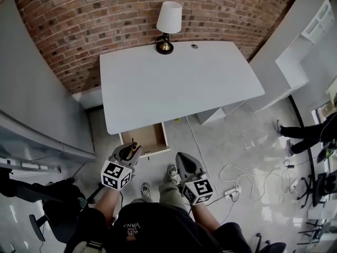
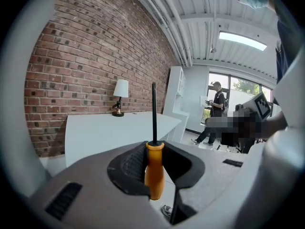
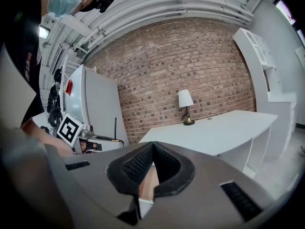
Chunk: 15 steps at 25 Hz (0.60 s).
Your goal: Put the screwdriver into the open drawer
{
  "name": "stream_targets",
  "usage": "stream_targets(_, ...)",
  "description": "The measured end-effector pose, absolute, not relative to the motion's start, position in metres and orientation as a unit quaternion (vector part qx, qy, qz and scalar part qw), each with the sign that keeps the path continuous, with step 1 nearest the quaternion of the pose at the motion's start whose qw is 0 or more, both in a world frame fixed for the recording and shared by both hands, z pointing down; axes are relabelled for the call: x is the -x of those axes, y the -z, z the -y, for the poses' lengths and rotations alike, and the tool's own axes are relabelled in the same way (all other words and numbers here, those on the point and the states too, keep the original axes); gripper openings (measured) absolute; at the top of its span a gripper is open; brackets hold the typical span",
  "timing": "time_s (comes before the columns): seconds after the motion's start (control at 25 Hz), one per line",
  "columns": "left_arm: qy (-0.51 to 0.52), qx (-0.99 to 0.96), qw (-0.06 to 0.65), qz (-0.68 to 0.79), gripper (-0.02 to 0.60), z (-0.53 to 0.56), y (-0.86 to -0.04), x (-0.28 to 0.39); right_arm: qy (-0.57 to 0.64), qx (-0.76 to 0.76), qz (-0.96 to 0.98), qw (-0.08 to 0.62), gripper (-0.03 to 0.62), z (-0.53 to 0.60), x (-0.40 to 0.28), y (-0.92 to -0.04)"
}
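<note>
Head view: left hand-held gripper (image 1: pixel 128 151) clamps screwdriver (image 2: pixel 154 171), shaft pointing far; drawer (image 1: pixel 145 134) just beyond. Right hand-held gripper (image 3: pixel 151 149) closed, empty.

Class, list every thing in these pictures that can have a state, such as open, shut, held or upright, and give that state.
Drawer: open, pulled out from under the desk.
Screwdriver: held by its orange handle, shaft pointing out past the claw.
Left claw: shut on the screwdriver.
Right claw: shut, nothing between its jaws.
Lamp: upright on the desk; lit or not, cannot tell.
</note>
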<state>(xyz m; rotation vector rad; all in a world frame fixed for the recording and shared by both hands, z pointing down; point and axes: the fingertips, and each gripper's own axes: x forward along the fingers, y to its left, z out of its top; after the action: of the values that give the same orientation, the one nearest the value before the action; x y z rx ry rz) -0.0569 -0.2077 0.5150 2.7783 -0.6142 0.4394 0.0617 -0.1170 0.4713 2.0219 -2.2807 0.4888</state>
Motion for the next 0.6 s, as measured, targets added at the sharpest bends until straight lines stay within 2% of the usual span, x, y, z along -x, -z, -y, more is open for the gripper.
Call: stream_targets(0.6,-0.258,-0.948,0.084,0.169,0.077,0.236,-0.642,-0.016,-0.216,-0.639,0.738,0.021,-0.005,0.139,-0.1,-0.54)
